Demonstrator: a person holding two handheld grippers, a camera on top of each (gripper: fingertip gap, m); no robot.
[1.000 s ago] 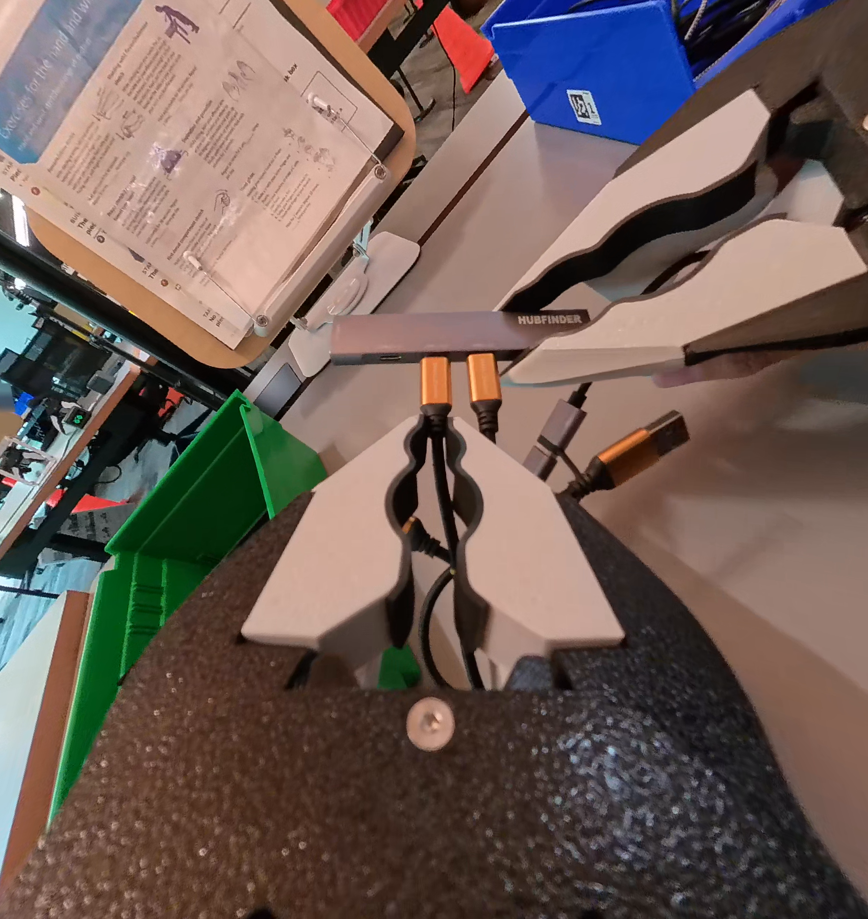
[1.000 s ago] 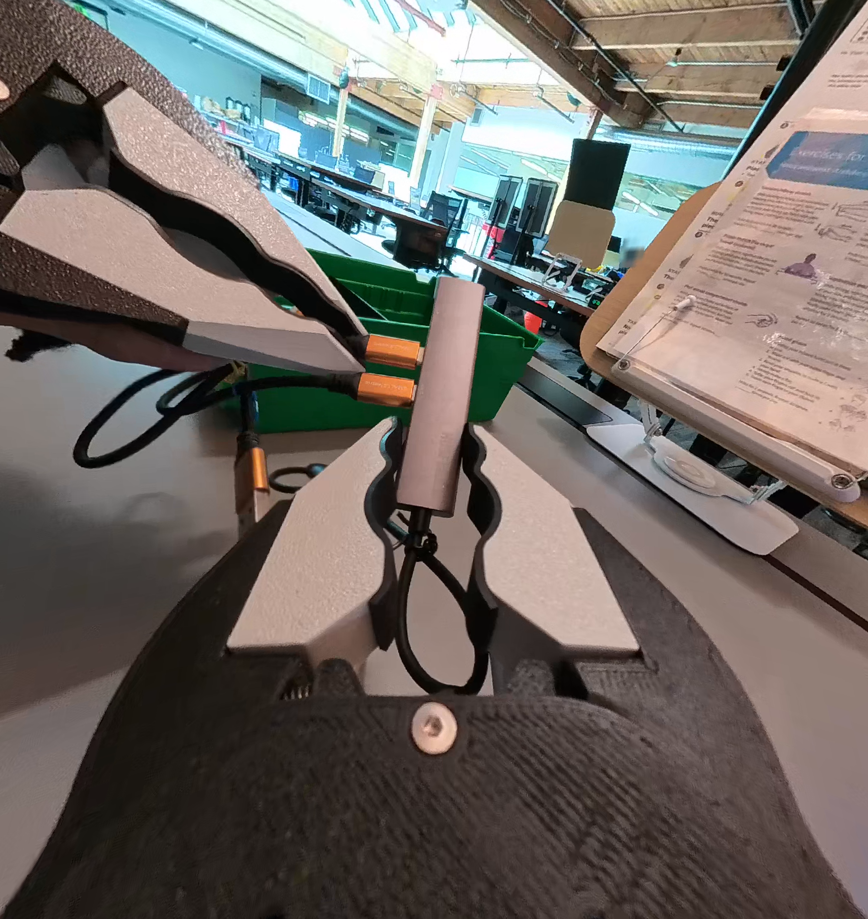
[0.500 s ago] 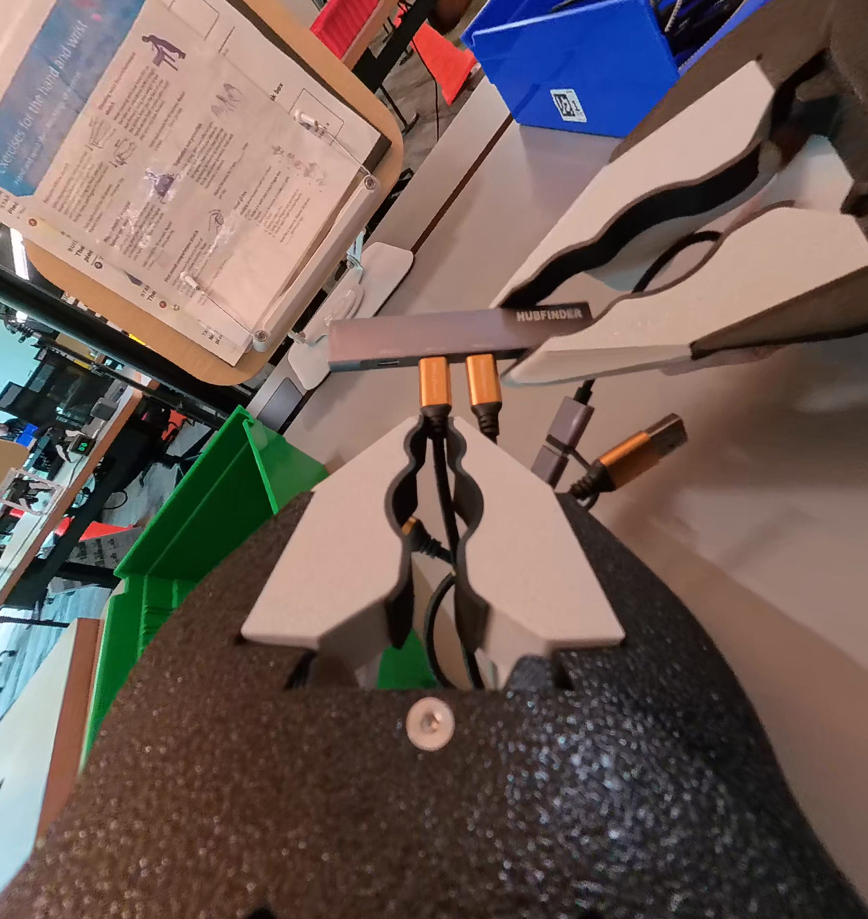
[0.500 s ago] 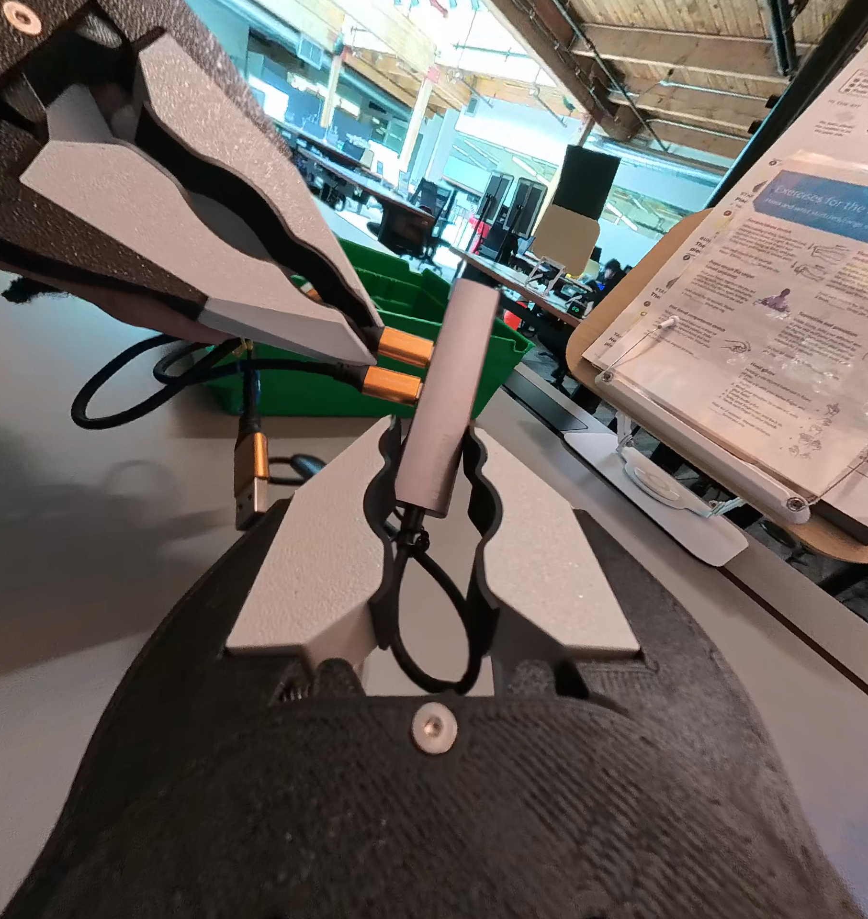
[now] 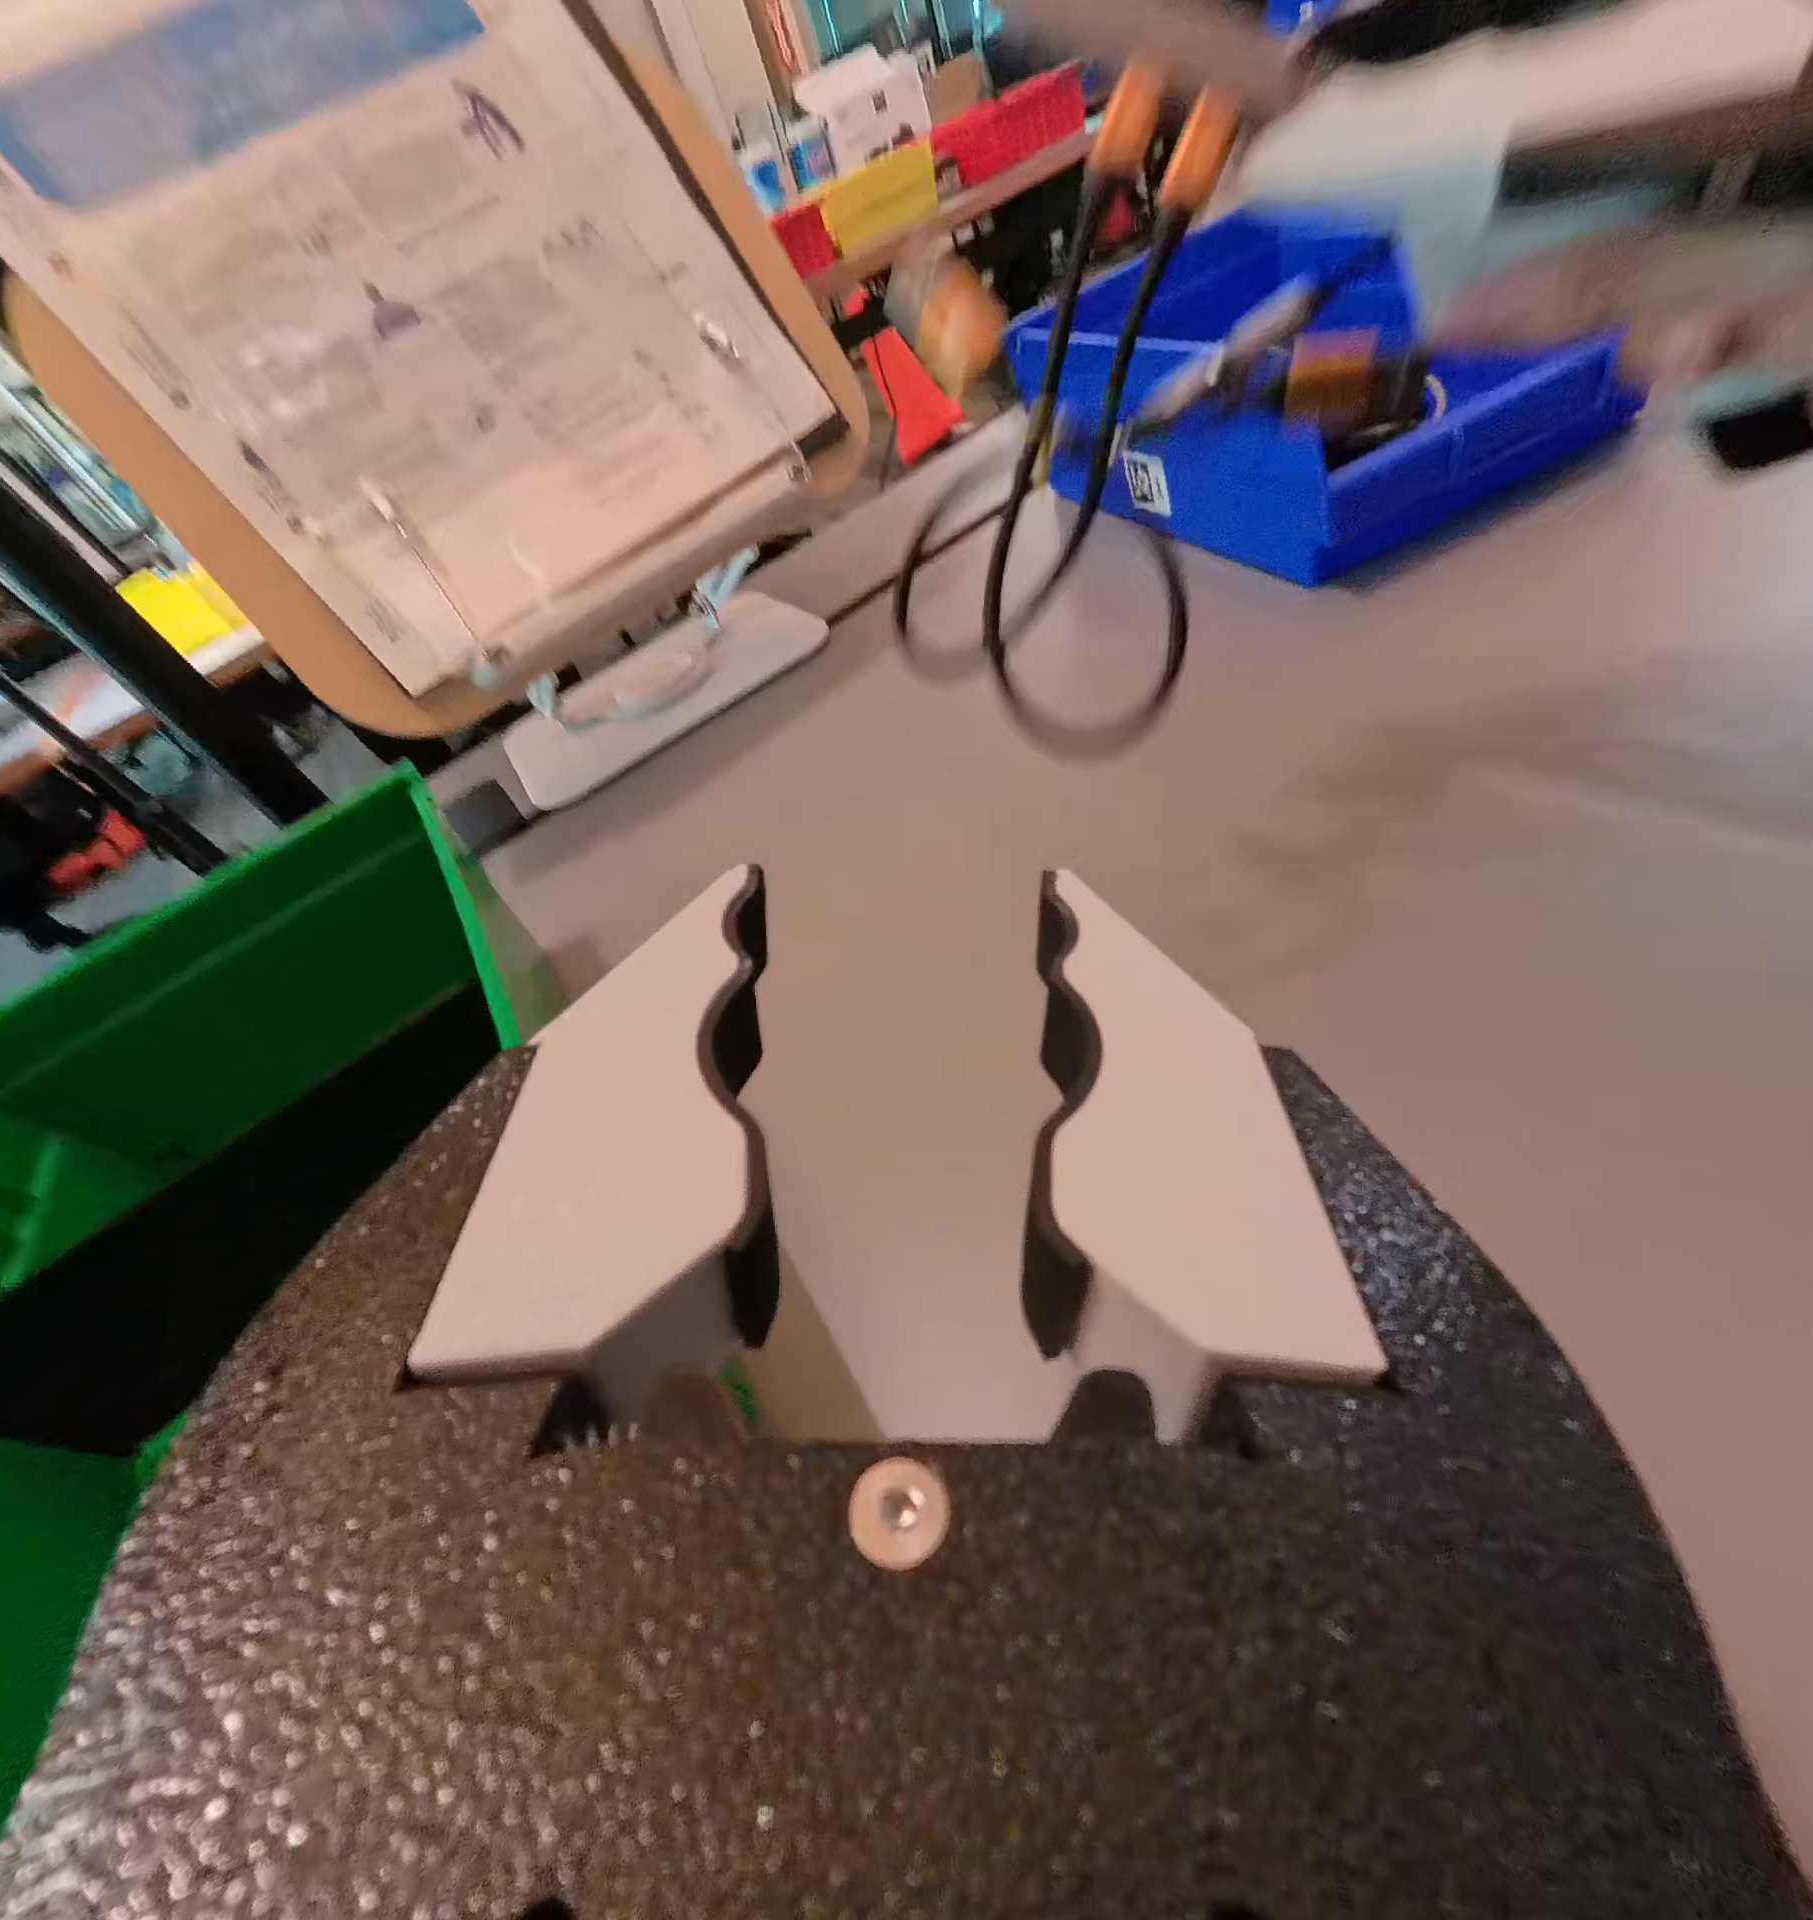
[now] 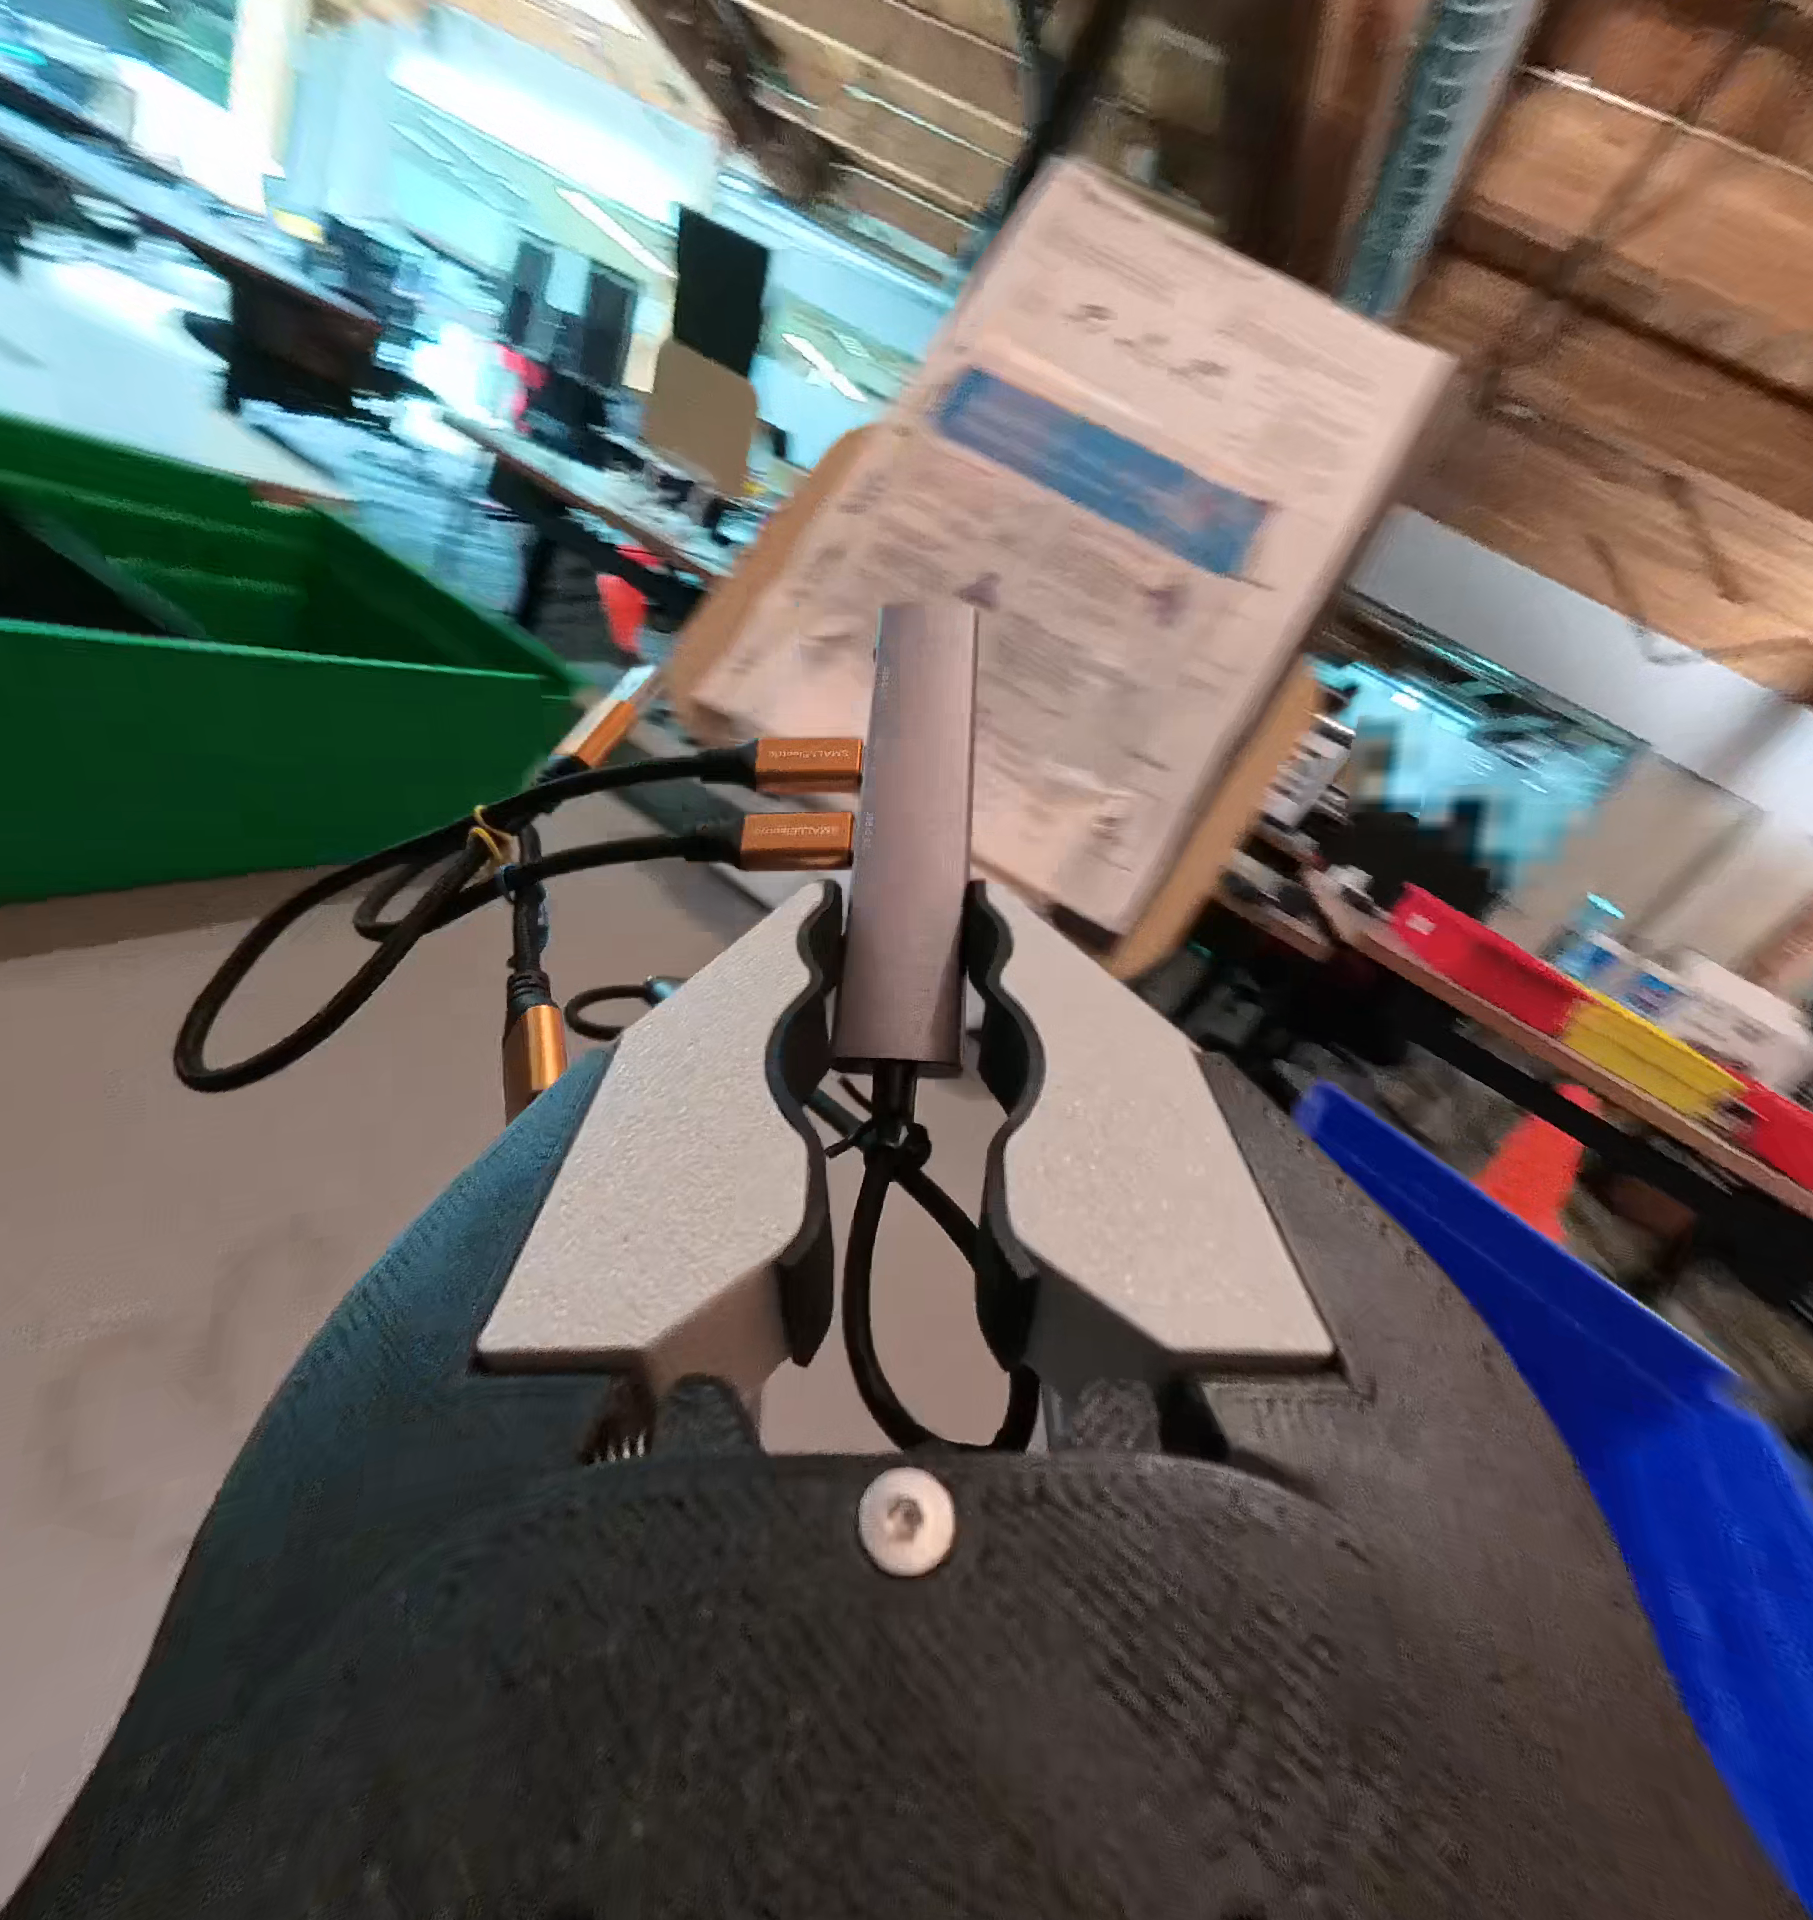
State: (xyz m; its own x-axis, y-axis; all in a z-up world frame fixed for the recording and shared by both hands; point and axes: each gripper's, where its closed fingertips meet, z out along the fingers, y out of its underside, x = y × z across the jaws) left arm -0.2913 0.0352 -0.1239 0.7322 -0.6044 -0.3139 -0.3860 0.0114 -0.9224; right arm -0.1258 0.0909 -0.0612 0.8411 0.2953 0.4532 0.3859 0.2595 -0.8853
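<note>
My right gripper [image 6: 902, 904] is shut on the lower end of a slim grey USB hub [image 6: 917, 790] and holds it upright. Two black cables with orange plugs [image 6: 808, 750] are plugged into the hub's left side and hang in loops [image 6: 289, 966]. A loose orange plug [image 6: 533, 1039] dangles below them. My left gripper [image 5: 900, 883] is open and empty above the grey table [image 5: 1401, 935]. In the left wrist view the right gripper [image 5: 1504, 135] is blurred at the top right, with the orange plugs [image 5: 1130, 104] and cable loops [image 5: 1078, 644] hanging in the air under it.
A blue bin [image 5: 1349, 468] holding cables stands at the back right; its edge [image 6: 1608, 1455] is close to my right gripper. A green bin [image 5: 206, 987] sits at the left. A document stand with printed sheets [image 5: 414, 343] stands at the table's back edge. My right fingertips sit around 20 centimeters from my left ones.
My left gripper has let go of the cable, opened and drawn back. My right gripper has lifted the hub with both cables and swung it towards the blue bin.
</note>
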